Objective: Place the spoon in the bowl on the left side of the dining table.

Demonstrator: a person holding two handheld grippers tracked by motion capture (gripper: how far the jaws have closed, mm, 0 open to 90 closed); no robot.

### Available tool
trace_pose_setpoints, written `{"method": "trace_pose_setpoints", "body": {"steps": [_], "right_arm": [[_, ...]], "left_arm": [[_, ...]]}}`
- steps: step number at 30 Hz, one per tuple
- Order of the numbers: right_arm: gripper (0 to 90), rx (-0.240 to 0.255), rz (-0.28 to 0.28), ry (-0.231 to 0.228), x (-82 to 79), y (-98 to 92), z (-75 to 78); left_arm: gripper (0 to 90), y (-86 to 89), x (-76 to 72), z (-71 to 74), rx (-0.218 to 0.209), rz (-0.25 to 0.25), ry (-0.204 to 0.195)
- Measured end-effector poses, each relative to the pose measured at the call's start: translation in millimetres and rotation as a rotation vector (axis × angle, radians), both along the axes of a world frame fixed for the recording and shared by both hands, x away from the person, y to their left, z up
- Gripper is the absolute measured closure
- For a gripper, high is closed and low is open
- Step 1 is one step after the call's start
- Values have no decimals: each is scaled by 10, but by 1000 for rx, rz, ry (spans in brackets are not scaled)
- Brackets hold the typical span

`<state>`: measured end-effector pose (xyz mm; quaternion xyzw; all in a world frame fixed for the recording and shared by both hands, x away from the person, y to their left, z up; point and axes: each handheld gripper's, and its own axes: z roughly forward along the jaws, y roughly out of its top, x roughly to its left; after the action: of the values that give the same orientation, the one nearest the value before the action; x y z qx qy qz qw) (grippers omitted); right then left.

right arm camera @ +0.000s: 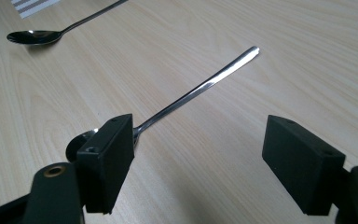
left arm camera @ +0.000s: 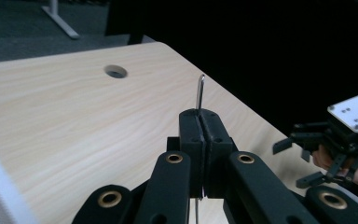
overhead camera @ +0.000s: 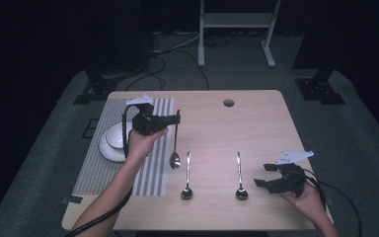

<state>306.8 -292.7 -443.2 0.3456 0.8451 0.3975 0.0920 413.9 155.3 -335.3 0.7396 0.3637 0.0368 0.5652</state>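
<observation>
Carrying a spoon (overhead camera: pixel 175 143) in my left gripper (overhead camera: pixel 176 120), jaws clenched on its handle, bowl hanging just right of the plate (overhead camera: pixel 109 149). Right gripper (overhead camera: pixel 262 175) jaws released beside the rightmost bench spoon (overhead camera: pixel 239 176). Next: lower it by the plate.

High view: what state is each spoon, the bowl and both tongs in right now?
Left tongs: shut on the held spoon's handle.
Held spoon: lifted, hanging bowl-end down beside the striped mat.
Middle spoon: lying flat on the table, untouched.
Right spoon: lying flat, untouched.
Right tongs: open, empty.
Bowl: upright on the plate.
</observation>
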Motion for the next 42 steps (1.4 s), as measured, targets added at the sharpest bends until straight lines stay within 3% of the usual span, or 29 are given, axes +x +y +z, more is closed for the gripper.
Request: {"method": "trace_pose_setpoints", "body": {"steps": [4, 23, 42], "right_arm": [[227, 2, -7, 3, 2, -18, -5], [199, 13, -17, 5, 0, -33, 9], [199, 17, -15, 9, 13, -38, 13]], "left_arm": [[892, 180, 44, 41, 0, 41, -4], [892, 632, 137, 186, -7, 147, -32], [892, 938, 247, 180, -5, 233, -22]]}}
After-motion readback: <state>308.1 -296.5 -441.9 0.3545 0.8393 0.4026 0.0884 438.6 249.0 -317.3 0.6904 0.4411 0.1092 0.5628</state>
